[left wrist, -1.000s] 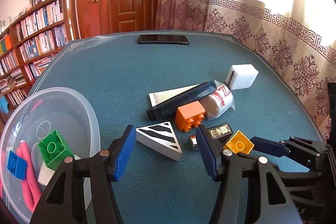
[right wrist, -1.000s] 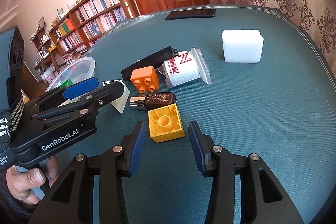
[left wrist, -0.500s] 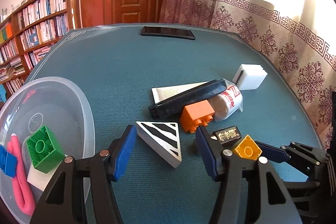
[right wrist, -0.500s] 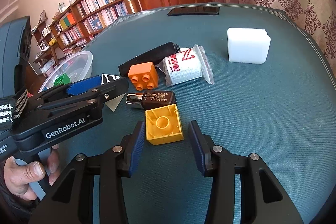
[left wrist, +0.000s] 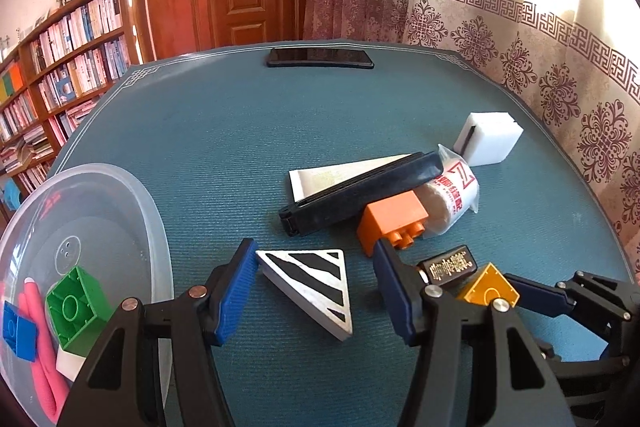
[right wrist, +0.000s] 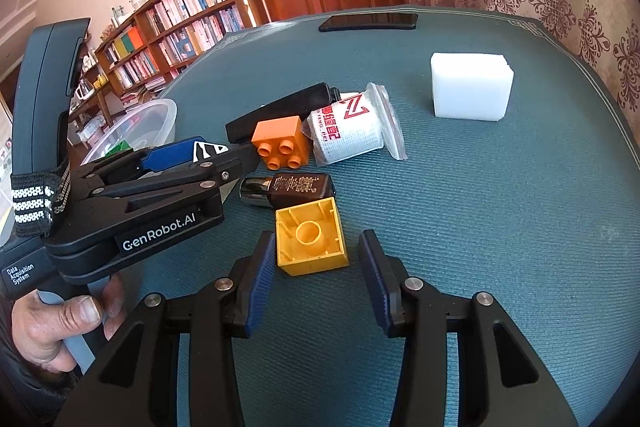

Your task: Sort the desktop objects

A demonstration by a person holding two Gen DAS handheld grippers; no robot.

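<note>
A: Nearest first, what does each gripper have in front of it?

B: The left gripper (left wrist: 316, 285) has its jaws apart, with the zebra-striped triangle (left wrist: 310, 285) lying flat on the tabletop (left wrist: 224, 147) between them, its corner just beside the left pad. The right gripper (right wrist: 316, 279) also has its jaws apart, and the yellow block (right wrist: 310, 241) sits hollow side up at their tips, untouched on the right side.

A: And the bowl?

B: The clear plastic bowl (left wrist: 156, 227) is at the left, holding a green block (left wrist: 76, 307), a blue block (left wrist: 18, 329) and something pink (left wrist: 40, 339).

A: Past the yellow block?

B: A small dark bottle (right wrist: 294, 187) lies on its side just behind it. Then an orange block (right wrist: 282, 143) on its side, leaning against a black case (left wrist: 360, 193), with a bagged white roll (right wrist: 348, 131) touching it. A white foam block (right wrist: 472, 87) stands apart to the right, and a phone (left wrist: 320, 58) lies at the far edge.
</note>
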